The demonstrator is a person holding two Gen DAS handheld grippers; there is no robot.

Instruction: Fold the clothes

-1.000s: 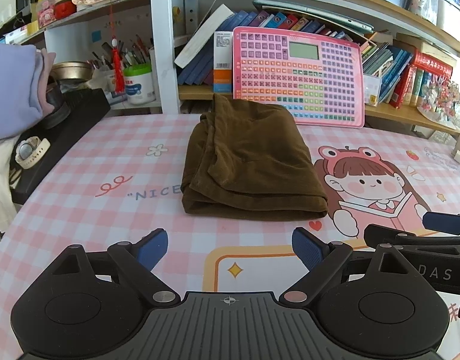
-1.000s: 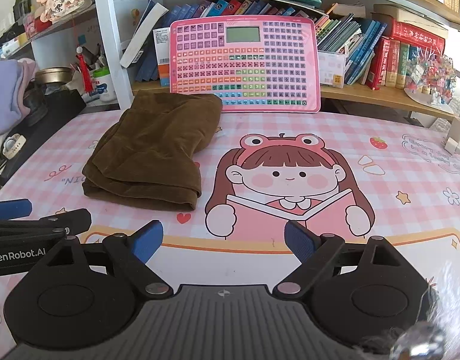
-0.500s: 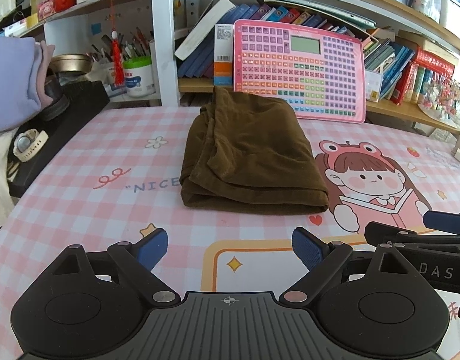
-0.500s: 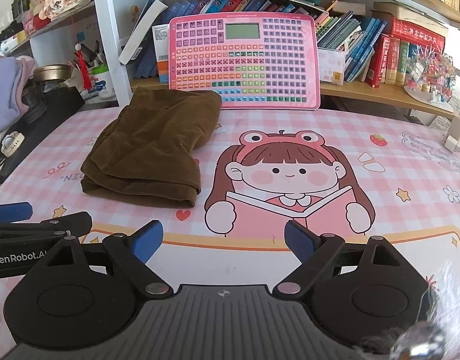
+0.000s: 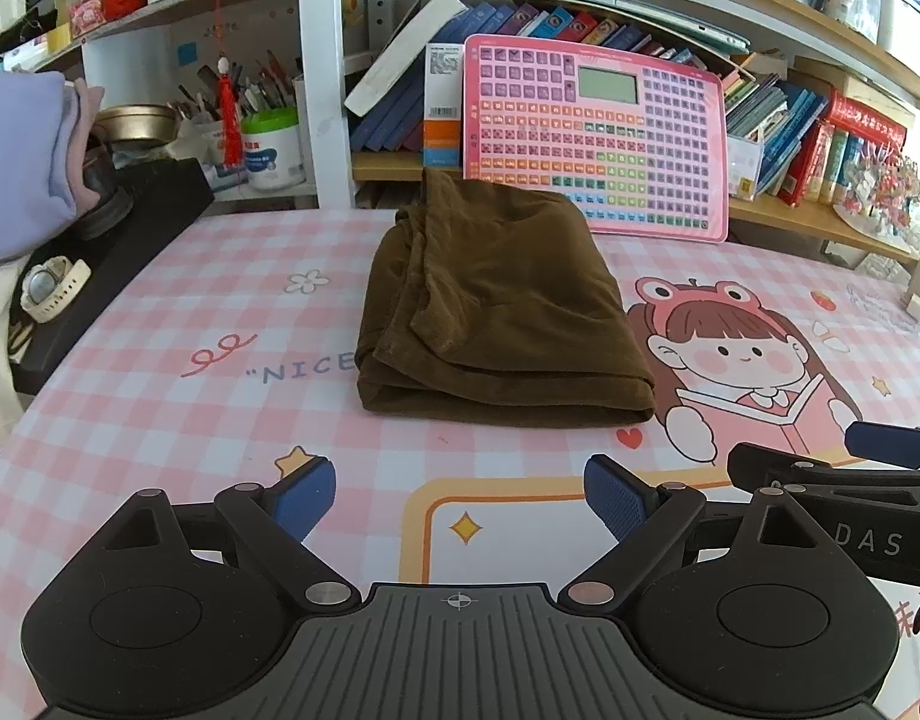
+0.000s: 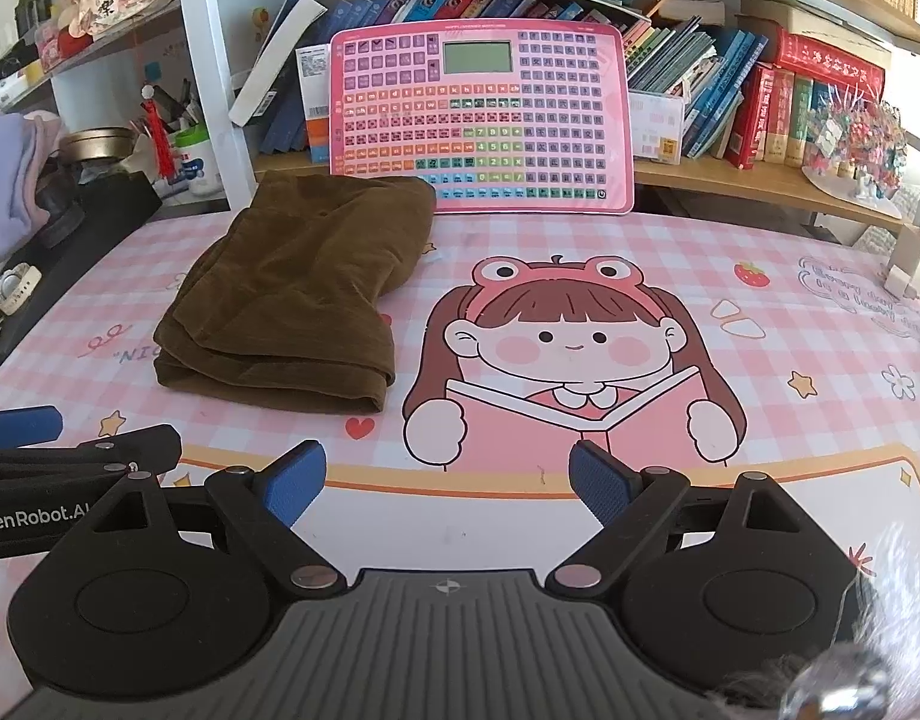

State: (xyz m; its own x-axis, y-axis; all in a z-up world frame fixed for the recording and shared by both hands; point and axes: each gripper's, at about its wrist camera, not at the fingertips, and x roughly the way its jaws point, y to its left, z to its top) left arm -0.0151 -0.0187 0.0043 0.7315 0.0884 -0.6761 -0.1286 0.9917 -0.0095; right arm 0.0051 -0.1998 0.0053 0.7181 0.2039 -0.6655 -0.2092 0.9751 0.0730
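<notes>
Left wrist view, pink checked tablecloth point(image 5: 219, 312), bookshelf point(image 5: 790, 138) behind

— How's the light?
— Bright and even daylight. It washes out at the right edge of both views, so it seems to come from that side.
— Shadows?
— Soft. A thin one under the folded brown garment point(image 5: 496, 306) at its near hem, faint ones below each gripper.
— Sharpness?
— Crisp in the middle. Fisheye bends the shelf point(image 6: 760, 180) and the bench point(image 6: 670, 240) edges, and a blurred smear fills the right view's lower right corner.
</notes>
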